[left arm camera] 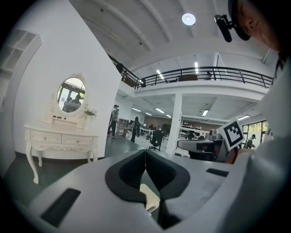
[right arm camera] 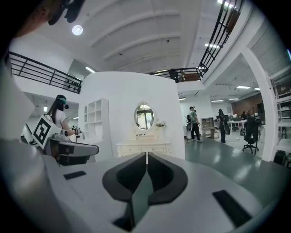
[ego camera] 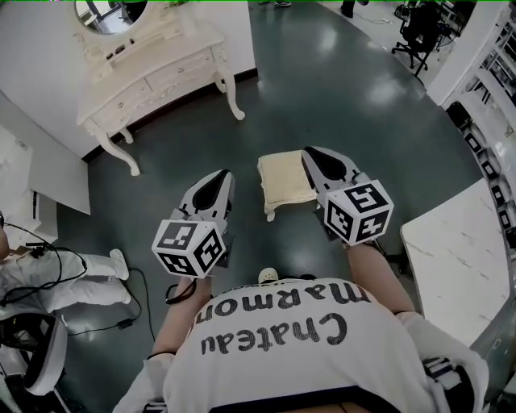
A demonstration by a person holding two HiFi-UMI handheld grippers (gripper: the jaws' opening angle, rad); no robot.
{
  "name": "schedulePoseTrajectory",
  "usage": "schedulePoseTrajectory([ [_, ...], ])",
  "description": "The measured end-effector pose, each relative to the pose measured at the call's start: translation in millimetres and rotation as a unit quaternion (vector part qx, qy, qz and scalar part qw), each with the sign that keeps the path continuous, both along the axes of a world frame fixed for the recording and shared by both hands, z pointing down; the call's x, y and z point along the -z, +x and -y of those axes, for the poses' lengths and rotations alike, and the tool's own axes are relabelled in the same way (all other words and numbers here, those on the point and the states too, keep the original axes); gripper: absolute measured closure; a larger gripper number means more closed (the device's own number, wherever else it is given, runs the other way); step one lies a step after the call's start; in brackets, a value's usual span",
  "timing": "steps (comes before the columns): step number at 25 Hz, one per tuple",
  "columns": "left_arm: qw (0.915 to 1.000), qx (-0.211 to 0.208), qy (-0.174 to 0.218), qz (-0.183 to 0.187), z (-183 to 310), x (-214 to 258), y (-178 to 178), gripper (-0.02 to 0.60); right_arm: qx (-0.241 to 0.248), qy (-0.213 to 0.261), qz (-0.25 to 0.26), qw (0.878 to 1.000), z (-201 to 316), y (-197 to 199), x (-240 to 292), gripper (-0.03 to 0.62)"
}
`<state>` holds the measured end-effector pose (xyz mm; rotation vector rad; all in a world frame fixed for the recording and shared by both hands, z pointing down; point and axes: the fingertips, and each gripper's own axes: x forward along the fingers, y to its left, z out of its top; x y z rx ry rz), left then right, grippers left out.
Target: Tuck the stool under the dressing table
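A cream cushioned stool (ego camera: 284, 182) stands on the dark green floor in front of me. The white dressing table (ego camera: 157, 77) with its oval mirror (ego camera: 105, 14) stands against the wall at the upper left, apart from the stool. My left gripper (ego camera: 226, 174) is shut and empty, left of the stool. My right gripper (ego camera: 307, 152) is shut and empty, over the stool's right edge. In the left gripper view the stool (left arm camera: 150, 196) shows below the closed jaws (left arm camera: 145, 152) and the table (left arm camera: 60, 139) at the left. The right gripper (right arm camera: 146, 157) view faces the table (right arm camera: 143, 148).
A marble-topped table (ego camera: 459, 262) stands at the right. A person in white sits at the left with cables (ego camera: 121, 319) on the floor. An office chair (ego camera: 419, 32) and shelving (ego camera: 492, 89) are at the far right. People stand in the far hall.
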<state>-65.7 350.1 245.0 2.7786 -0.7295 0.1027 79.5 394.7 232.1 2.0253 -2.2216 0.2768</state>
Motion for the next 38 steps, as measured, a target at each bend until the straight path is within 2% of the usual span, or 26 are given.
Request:
schedulePoseTrajectory([
  [5, 0.9996, -0.024, -0.014, 0.006, 22, -18, 3, 0.558, -0.023, -0.018, -0.003, 1.000, 13, 1, -18, 0.566],
  [11, 0.9973, -0.047, -0.053, -0.020, 41, -40, 21, 0.560, -0.051, -0.048, -0.021, 0.997, 21, 15, -40, 0.566],
  [13, 0.9965, -0.055, -0.062, -0.011, 48, -51, 32, 0.558, -0.062, -0.059, -0.019, 0.996, 22, 25, -48, 0.566],
  [17, 0.9950, -0.069, -0.065, 0.030, 66, -70, 62, 0.558, -0.084, -0.072, -0.002, 0.994, 34, 56, -64, 0.566],
  [21, 0.9928, -0.075, -0.084, 0.040, 67, -89, 98, 0.558, -0.084, -0.073, 0.019, 0.994, 41, 90, -80, 0.566],
  [25, 0.9908, -0.071, -0.098, 0.060, 97, -107, 125, 0.557, -0.078, -0.080, 0.042, 0.993, 84, 119, -98, 0.566],
  [28, 0.9869, -0.069, -0.127, 0.071, 128, -119, 148, 0.558, -0.063, -0.102, 0.060, 0.991, 126, 137, -113, 0.566],
  [32, 0.9818, -0.082, -0.150, 0.082, 149, -141, 203, 0.558, -0.049, -0.132, 0.093, 0.986, 166, 182, -140, 0.566],
  [34, 0.9764, -0.089, -0.168, 0.102, 158, -162, 230, 0.557, -0.043, -0.154, 0.113, 0.981, 182, 204, -160, 0.566],
  [38, 0.9613, -0.086, -0.226, 0.132, 176, -215, 270, 0.557, -0.024, -0.221, 0.108, 0.969, 203, 239, -220, 0.566],
])
